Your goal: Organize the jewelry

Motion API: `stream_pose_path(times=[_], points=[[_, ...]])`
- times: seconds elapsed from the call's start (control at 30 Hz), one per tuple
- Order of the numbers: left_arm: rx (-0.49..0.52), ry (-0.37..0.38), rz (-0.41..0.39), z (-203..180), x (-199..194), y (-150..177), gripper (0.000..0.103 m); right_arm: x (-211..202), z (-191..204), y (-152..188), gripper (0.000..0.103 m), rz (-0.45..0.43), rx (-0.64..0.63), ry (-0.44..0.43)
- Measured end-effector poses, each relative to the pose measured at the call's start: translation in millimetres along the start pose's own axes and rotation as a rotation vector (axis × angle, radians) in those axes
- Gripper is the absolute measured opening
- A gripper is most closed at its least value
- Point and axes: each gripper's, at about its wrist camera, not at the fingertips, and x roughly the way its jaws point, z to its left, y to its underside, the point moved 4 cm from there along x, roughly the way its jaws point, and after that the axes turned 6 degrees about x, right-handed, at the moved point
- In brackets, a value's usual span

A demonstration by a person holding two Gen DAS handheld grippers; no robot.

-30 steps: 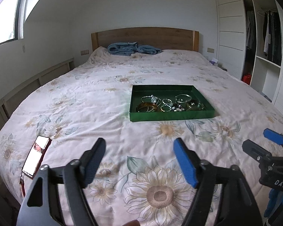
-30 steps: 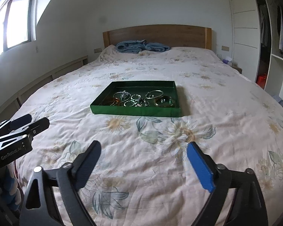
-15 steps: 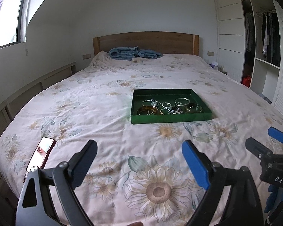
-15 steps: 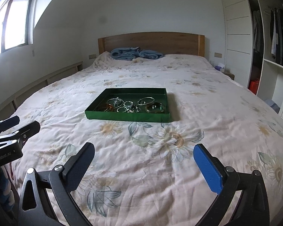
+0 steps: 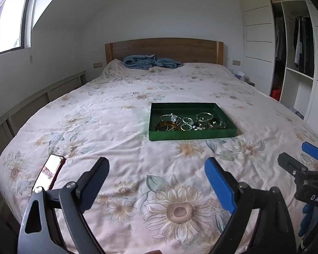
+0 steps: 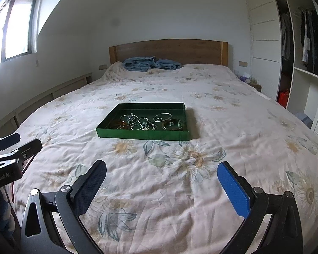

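Basically both grippers, left gripper (image 5: 156, 171) and right gripper (image 6: 162, 174), gape empty; approach green tray (image 6: 142, 135) low, pick one bangle (image 6: 162, 116) separately.

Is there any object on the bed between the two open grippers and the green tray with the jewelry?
Nothing visible does. Only bare floral bedspread lies between the left gripper, the right gripper and the green tray. The phone lies off to the left.

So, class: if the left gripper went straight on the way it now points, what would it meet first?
Probably the floral bedspread, short of the green jewelry tray, which lies ahead and slightly right. The left gripper is open and empty; depth is uncertain.
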Motion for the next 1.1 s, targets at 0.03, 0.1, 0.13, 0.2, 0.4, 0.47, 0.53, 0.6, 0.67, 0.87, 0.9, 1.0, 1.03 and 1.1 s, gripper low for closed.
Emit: stream_pose_path(times=[0.03, 0.1, 0.13, 0.2, 0.4, 0.47, 0.53, 0.6, 0.67, 0.87, 0.9, 1.0, 1.03, 1.1], points=[[0.000, 0.001, 0.002, 0, 0, 0, 0.091, 0, 0, 0, 0.103, 0.001, -0.003, -0.001], [0.004, -0.002, 0.006, 0, 2, 1, 0.091, 1, 2, 0, 0.103, 0.000, -0.007, -0.004], [0.005, -0.003, 0.007, 0, 2, 1, 0.091, 1, 2, -1, 0.103, 0.001, -0.007, -0.005], [0.005, -0.005, 0.009, 0, 5, 1, 0.091, 3, 3, -1, 0.103, 0.004, -0.006, -0.008], [0.007, 0.000, 0.024, -2, 13, 4, 0.091, 10, 1, 2, 0.103, 0.017, -0.003, -0.009], [0.012, 0.001, 0.031, -3, 16, 6, 0.091, 12, -2, 2, 0.103, 0.021, 0.003, -0.008], [0.014, 0.002, 0.038, -5, 20, 7, 0.091, 16, -4, 3, 0.103, 0.025, 0.009, -0.007], [0.017, 0.004, 0.046, -6, 24, 9, 0.091, 19, -6, 5, 0.103, 0.031, 0.014, -0.005], [0.020, 0.006, 0.053, -8, 28, 10, 0.091, 23, -7, 7, 0.103, 0.038, 0.018, -0.005], [0.024, 0.011, 0.065, -13, 35, 14, 0.091, 34, -11, 12, 0.103, 0.060, 0.031, -0.006], [0.024, 0.012, 0.067, -13, 37, 14, 0.091, 35, -12, 13, 0.103, 0.062, 0.031, -0.006], [0.024, 0.015, 0.069, -14, 38, 15, 0.091, 38, -13, 15, 0.103, 0.067, 0.035, -0.006], [0.024, 0.014, 0.069, -14, 38, 15, 0.091, 39, -14, 15, 0.103, 0.069, 0.036, -0.006], [0.024, 0.014, 0.066, -14, 38, 15, 0.091, 40, -14, 16, 0.103, 0.072, 0.038, -0.005]])
